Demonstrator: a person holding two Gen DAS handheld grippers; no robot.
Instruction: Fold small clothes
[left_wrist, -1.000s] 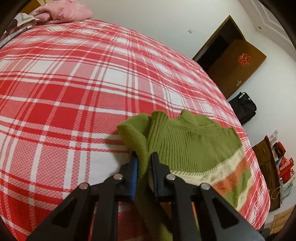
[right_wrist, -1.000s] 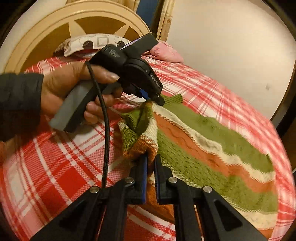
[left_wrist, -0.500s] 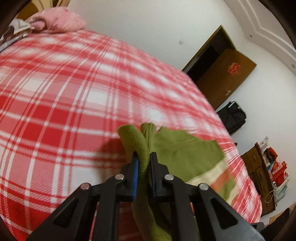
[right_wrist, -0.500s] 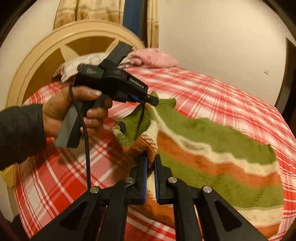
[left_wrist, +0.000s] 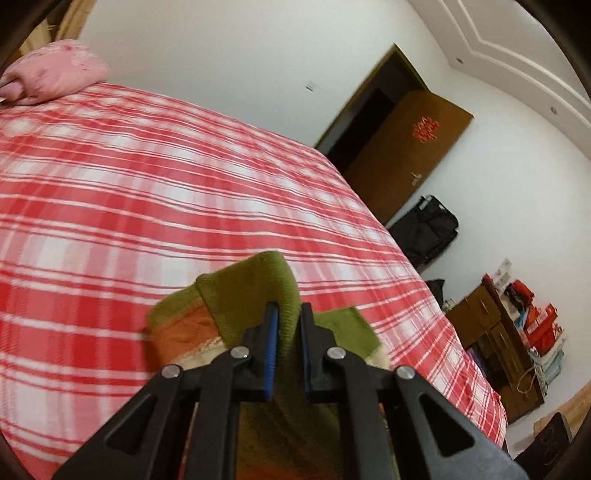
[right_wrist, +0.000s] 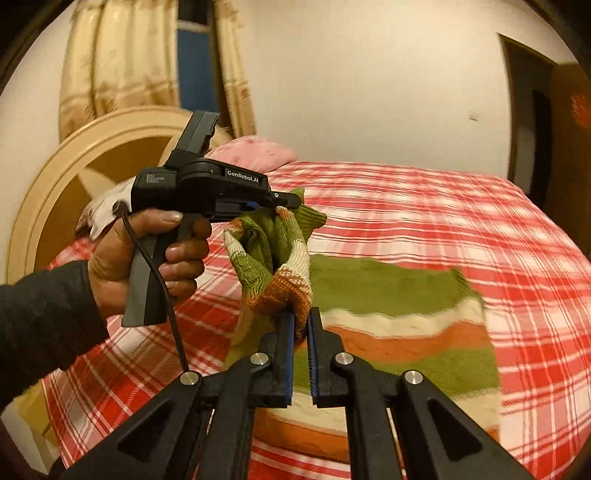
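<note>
A small knitted sweater (right_wrist: 399, 332) with green, cream and orange stripes lies partly on the red plaid bed (right_wrist: 461, 221). One edge is lifted and bunched in the air. My right gripper (right_wrist: 302, 321) is shut on the orange and cream part of that edge. My left gripper (left_wrist: 287, 317) is shut on a green fold of the sweater (left_wrist: 255, 291). In the right wrist view the left gripper (right_wrist: 288, 201) is held by a hand at the left, pinching the green end above the bed.
A pink pillow (left_wrist: 51, 75) lies at the head of the bed by a round cream headboard (right_wrist: 92, 158). A brown door (left_wrist: 402, 151), a black bag (left_wrist: 428, 229) and a cluttered wooden dresser (left_wrist: 509, 332) stand past the bed's far side.
Both grippers have lifted the held sweater edge higher off the bed and moved it across over the flat part. Both stay shut on it.
</note>
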